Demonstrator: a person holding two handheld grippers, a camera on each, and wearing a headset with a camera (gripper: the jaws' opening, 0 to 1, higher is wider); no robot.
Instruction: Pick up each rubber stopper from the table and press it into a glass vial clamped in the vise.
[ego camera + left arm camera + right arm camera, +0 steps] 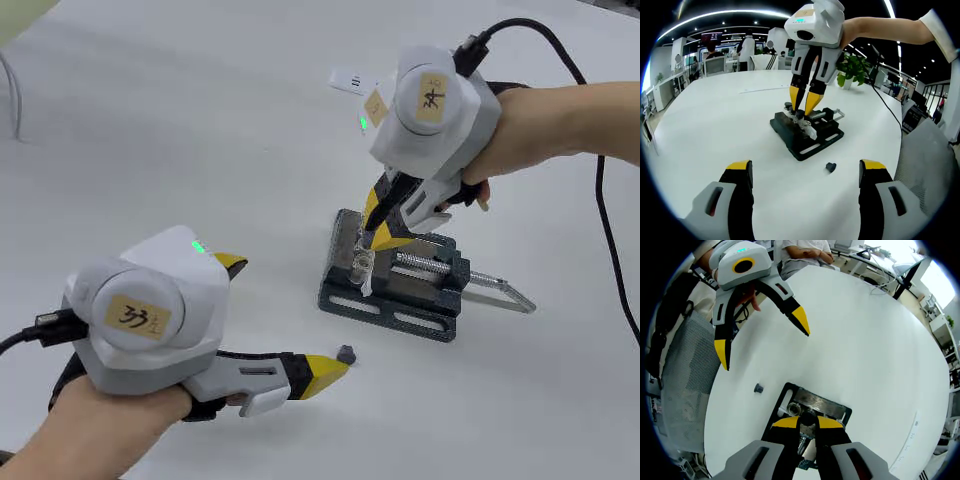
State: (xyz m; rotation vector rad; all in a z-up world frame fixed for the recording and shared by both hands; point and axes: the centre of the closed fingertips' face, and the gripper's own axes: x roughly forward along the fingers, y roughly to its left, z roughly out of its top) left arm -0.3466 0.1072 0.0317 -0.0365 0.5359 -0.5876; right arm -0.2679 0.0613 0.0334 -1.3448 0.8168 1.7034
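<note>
Rubber stopper (346, 353), loose: a small dark plug on the white table (200, 120), lying between the vise (430, 300) and the left gripper (280, 318) and touching neither. It is too small to tell whether it stands on end or lies on its side.

Left gripper: jaws wide apart, holding nothing, held low over the table. In the left gripper view the stopper lies ahead, within the span of the jaws and closer to the right-hand tip. In the head view it sits just off the nearer yellow tip. This is much the nearer tool. By estimate, a short advance and a slight shift toward that tip would centre the stopper.

Right gripper (380, 232): at the vise, jaws nearly closed on a second stopper (807, 418), a dark piece held just over the glass vial (362, 262) clamped in the vise.
</note>
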